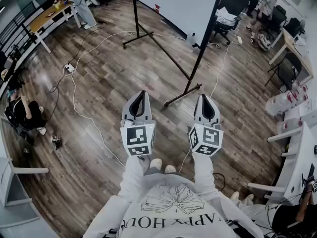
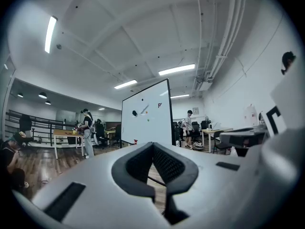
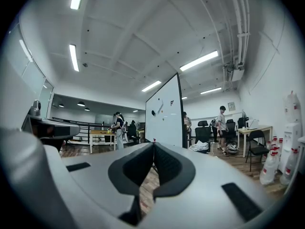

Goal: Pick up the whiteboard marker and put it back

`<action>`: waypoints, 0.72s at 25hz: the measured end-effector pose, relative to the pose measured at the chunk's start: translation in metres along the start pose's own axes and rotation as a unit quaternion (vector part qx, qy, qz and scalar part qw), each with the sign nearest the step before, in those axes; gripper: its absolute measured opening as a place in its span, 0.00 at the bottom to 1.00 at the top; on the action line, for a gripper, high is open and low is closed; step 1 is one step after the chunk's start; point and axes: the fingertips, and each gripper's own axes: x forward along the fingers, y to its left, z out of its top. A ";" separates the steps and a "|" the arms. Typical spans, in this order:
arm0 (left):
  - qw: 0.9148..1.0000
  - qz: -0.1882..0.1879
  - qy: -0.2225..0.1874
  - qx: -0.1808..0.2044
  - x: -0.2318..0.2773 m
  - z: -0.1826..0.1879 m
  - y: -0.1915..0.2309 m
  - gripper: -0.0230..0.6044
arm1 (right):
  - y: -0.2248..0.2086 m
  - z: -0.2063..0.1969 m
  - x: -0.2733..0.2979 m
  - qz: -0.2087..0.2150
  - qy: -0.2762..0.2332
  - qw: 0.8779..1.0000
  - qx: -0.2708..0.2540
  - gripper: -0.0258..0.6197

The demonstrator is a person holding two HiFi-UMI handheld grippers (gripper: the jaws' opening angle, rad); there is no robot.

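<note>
A thin slanted stick, likely the whiteboard marker [image 2: 144,109], clings to the far whiteboard [image 2: 159,123]. Our left claw [image 1: 143,93] and right claw [image 1: 204,98] are closed on nothing, well apart from it. We judge pickup not begun.

The head view looks steeply down on the wood floor [image 1: 99,73], while both gripper views look level along their jaws toward the distant whiteboard [image 2: 145,113] at twelve o'clock, which all three views share.
</note>
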 end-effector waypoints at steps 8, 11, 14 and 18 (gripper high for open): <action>1.000 -0.008 0.002 0.005 0.016 -0.006 0.022 0.04 | 0.012 -0.003 0.021 -0.012 -0.005 1.000 0.007 0.04; 1.000 -0.010 0.003 0.005 0.020 -0.010 0.032 0.04 | 0.020 -0.008 0.027 -0.015 -0.003 1.000 0.009 0.04; 1.000 -0.011 0.006 0.002 0.022 -0.014 0.040 0.04 | 0.026 -0.014 0.030 -0.018 0.001 1.000 0.012 0.04; 1.000 -0.010 0.015 0.000 0.031 -0.021 0.048 0.05 | 0.028 -0.019 0.040 -0.019 0.009 1.000 0.012 0.04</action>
